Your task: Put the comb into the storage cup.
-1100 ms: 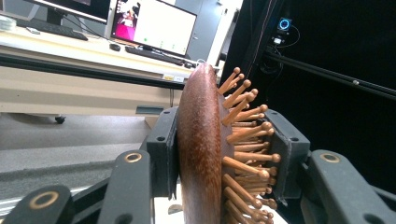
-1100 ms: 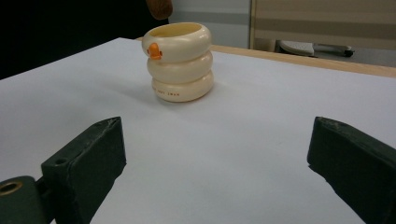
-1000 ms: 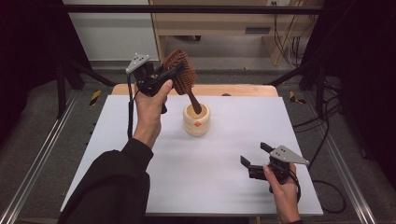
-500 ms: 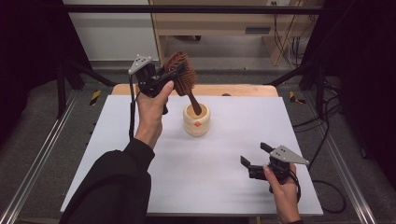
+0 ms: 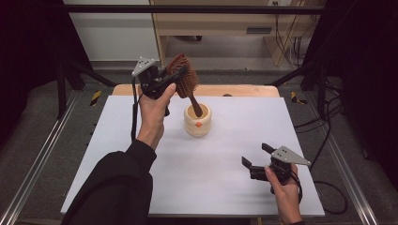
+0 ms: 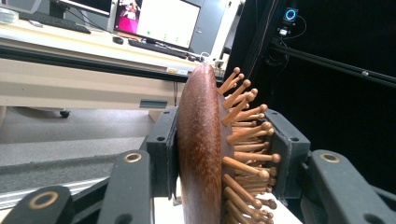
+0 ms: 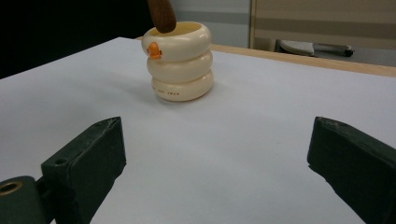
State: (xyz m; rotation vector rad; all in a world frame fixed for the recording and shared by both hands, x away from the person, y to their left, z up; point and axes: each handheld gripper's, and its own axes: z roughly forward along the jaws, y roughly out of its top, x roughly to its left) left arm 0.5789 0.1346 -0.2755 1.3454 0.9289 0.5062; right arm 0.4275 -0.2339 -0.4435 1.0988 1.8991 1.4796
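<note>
Nothing had shifted: my left gripper (image 5: 174, 78) stayed clamped on the hairbrush (image 5: 184, 82) head, handle in the cream cup (image 5: 197, 121) at the counter's (image 5: 225, 183) twelve o'clock; my right gripper (image 5: 256, 159) gaped wide at five.

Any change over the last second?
Nothing visibly changed. Left gripper stays shut on the brush head, handle end in the cup. Right gripper stays open, hovering low over the table, holding nothing.

Even overhead light is brightening the white table (image 5: 211, 187); the surroundings are staying dark, and the pictures are looking slightly soft.
</note>
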